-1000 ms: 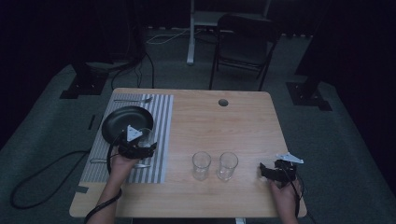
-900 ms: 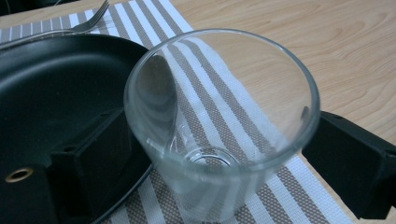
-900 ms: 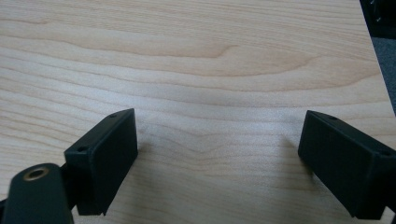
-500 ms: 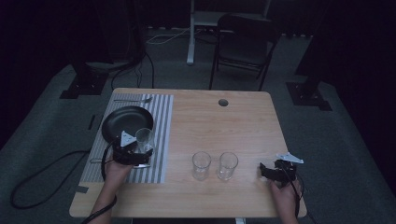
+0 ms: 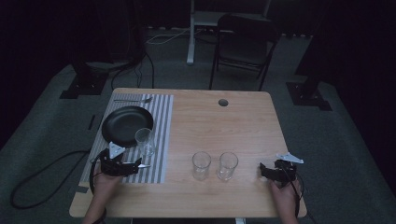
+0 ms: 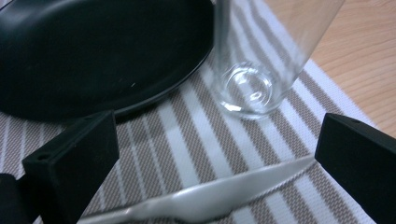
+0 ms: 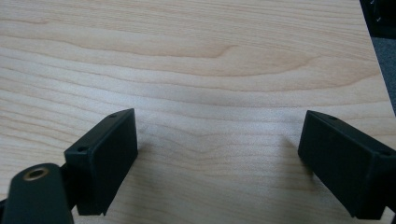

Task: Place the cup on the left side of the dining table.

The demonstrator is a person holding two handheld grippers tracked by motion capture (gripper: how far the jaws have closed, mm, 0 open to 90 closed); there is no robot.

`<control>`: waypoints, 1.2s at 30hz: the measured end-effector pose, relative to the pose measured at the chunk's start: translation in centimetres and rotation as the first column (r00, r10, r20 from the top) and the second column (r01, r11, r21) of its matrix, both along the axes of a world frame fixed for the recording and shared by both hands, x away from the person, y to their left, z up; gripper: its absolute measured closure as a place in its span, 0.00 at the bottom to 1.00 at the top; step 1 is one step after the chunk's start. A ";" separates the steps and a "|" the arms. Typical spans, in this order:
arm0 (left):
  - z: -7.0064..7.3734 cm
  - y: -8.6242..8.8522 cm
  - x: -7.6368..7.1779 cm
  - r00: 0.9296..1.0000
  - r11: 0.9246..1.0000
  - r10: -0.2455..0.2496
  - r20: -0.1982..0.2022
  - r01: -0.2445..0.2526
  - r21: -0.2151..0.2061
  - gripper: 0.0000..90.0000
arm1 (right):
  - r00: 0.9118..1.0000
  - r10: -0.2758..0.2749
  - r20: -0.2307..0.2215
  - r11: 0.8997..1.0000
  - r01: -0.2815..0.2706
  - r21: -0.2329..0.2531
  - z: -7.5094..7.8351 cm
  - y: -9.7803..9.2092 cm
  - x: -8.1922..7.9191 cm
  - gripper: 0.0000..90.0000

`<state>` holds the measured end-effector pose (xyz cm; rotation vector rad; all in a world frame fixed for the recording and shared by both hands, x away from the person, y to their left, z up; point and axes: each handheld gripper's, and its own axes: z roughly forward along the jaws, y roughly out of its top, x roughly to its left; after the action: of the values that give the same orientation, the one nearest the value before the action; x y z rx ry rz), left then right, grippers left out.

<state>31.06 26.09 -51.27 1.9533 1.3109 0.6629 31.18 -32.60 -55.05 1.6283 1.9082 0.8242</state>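
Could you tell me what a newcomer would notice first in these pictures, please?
Probably the black plate on the striped placemat at the table's left, with a clear glass standing upright just beside the plate's rim. The left hand-held gripper sits open near that glass, with a knife lying across the mat between its jaws. Two more glasses stand side by side on the bare wood, and the right hand-held gripper is open at the right edge.

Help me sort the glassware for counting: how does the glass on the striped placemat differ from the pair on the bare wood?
The mat glass stands alone on the striped placemat beside the black plate, close ahead of the left gripper. The two glasses stand side by side on the bare table, nearer the right gripper. All three are clear, upright and empty.
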 end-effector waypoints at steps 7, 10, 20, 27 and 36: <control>-0.8 1.3 -1.2 0.998 0.998 0.060 0.006 -0.060 0.014 0.00 | 1.000 0.000 0.000 1.000 0.000 0.000 0.0 0.0 0.0 0.13; -1.3 1.9 -1.6 0.997 0.997 0.077 -0.011 -0.076 0.013 0.00 | 1.000 0.000 0.000 1.000 0.000 0.000 0.0 0.0 0.0 0.13; -2.2 3.4 -2.4 0.988 0.987 0.155 -0.023 -0.154 0.035 0.00 | 1.000 0.000 0.000 1.000 0.000 0.000 0.0 0.0 0.0 0.13; -2.8 4.3 -2.8 0.981 0.981 0.190 -0.039 -0.189 0.048 0.00 | 1.000 0.000 0.000 1.000 0.000 0.000 0.0 0.0 0.0 0.13; -3.2 5.4 -3.3 0.965 0.966 0.256 -0.058 -0.252 0.061 0.00 | 1.000 0.000 0.000 1.000 0.000 0.000 0.0 0.0 0.0 0.13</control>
<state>27.73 31.48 -54.47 1.8790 1.6173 0.7694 31.18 -32.60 -55.05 1.6282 1.9080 0.8242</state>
